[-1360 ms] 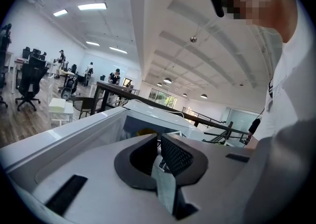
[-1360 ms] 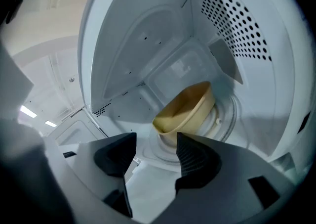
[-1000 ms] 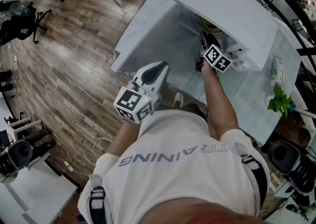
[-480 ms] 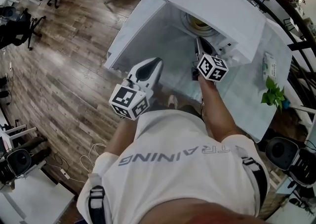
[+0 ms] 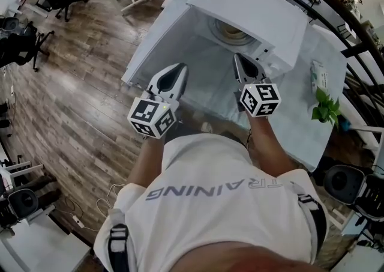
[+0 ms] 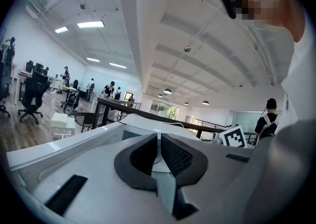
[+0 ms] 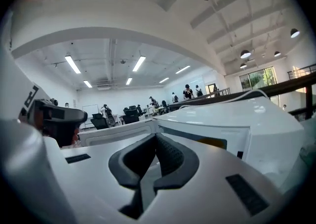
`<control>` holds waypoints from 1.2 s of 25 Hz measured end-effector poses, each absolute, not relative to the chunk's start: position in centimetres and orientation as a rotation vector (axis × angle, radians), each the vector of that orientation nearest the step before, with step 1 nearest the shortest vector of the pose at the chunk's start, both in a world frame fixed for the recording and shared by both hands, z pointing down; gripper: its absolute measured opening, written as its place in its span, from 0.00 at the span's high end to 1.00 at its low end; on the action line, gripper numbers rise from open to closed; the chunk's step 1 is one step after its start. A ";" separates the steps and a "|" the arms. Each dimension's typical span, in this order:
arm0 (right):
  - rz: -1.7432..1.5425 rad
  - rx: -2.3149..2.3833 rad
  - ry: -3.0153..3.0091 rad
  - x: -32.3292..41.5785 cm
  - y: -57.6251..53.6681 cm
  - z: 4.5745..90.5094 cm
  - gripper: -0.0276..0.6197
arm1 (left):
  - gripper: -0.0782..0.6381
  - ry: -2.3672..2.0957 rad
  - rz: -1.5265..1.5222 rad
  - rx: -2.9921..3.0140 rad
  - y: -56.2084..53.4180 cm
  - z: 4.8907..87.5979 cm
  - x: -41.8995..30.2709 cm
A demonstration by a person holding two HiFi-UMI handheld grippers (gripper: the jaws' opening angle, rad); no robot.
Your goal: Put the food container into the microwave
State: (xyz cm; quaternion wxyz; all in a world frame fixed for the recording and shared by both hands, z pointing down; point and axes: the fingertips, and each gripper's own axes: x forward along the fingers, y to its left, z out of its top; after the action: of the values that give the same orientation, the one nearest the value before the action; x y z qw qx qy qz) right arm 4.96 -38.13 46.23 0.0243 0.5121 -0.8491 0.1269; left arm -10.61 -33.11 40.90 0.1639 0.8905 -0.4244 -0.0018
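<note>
The white microwave (image 5: 258,6) stands on a white table, its door (image 5: 157,41) swung open to the left. Inside the cavity sits the round food container (image 5: 230,29), pale with a yellowish middle. A yellowish strip of the food container (image 7: 213,142) shows through the microwave's (image 7: 237,119) opening in the right gripper view. My right gripper (image 5: 245,68) is held in front of the opening, shut and empty, clear of the container. Beside the open door, my left gripper (image 5: 172,80) is also shut and empty. Both sets of jaws are pressed together in the gripper views, left gripper (image 6: 158,155) and right gripper (image 7: 156,155).
The white table (image 5: 300,126) carries a small green plant (image 5: 324,108) and a white packet (image 5: 318,75) to the right of the microwave. A dark railing (image 5: 354,30) runs behind it. Wooden floor (image 5: 72,102) with office chairs lies to the left.
The right gripper has drawn back out of the microwave, leaving the container inside. Both grippers have moved toward my body; the left one has shifted slightly.
</note>
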 end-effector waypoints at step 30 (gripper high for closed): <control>0.114 1.460 -2.790 4.6 -33.8 37.5 0.92 | 0.82 -1.297 -0.065 2.546 -30.7 38.6 -10.6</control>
State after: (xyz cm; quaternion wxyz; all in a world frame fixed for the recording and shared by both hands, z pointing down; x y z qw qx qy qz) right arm 4.62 -33.75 37.49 -0.0046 0.4634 -0.8854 0.0360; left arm -10.55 -30.68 38.55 0.1413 0.8818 -0.4493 -0.0226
